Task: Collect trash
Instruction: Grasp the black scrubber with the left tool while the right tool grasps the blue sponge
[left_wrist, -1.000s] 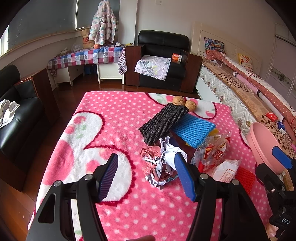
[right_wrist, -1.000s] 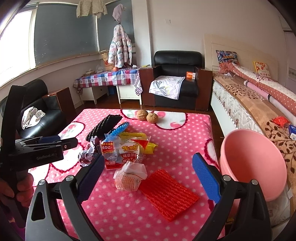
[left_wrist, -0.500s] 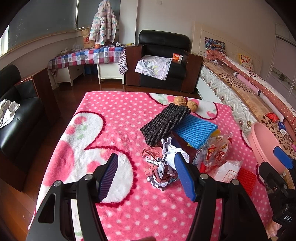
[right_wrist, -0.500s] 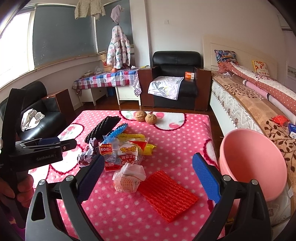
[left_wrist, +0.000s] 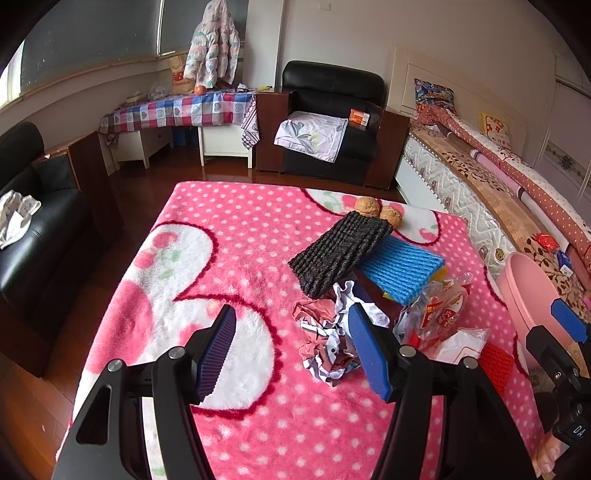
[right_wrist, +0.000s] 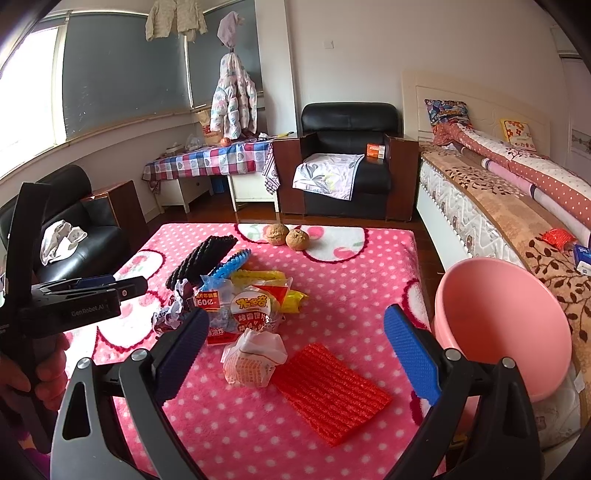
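Note:
A pile of trash lies on the pink polka-dot table (left_wrist: 229, 229). Crumpled paper (left_wrist: 325, 339) sits just ahead of my open left gripper (left_wrist: 291, 350), slightly to its right. Behind it lie a black foam sheet (left_wrist: 340, 251), a blue foam sheet (left_wrist: 402, 269) and clear snack wrappers (left_wrist: 439, 314). In the right wrist view my open, empty right gripper (right_wrist: 299, 350) hovers over a small wrapped bun packet (right_wrist: 255, 358) and a red foam sheet (right_wrist: 332, 387). A pink basin (right_wrist: 498, 325) stands at the table's right edge.
Two walnuts (right_wrist: 288, 236) sit at the table's far side. A yellow wrapper (right_wrist: 269, 280) lies in the pile. A bed (right_wrist: 498, 206) runs along the right, a black armchair (right_wrist: 347, 162) stands beyond the table, and a black sofa (left_wrist: 33, 229) on the left.
Both grippers have drawn back and risen slightly, so the trash pile sits a little farther off. Both stay open. Nothing on the table has moved.

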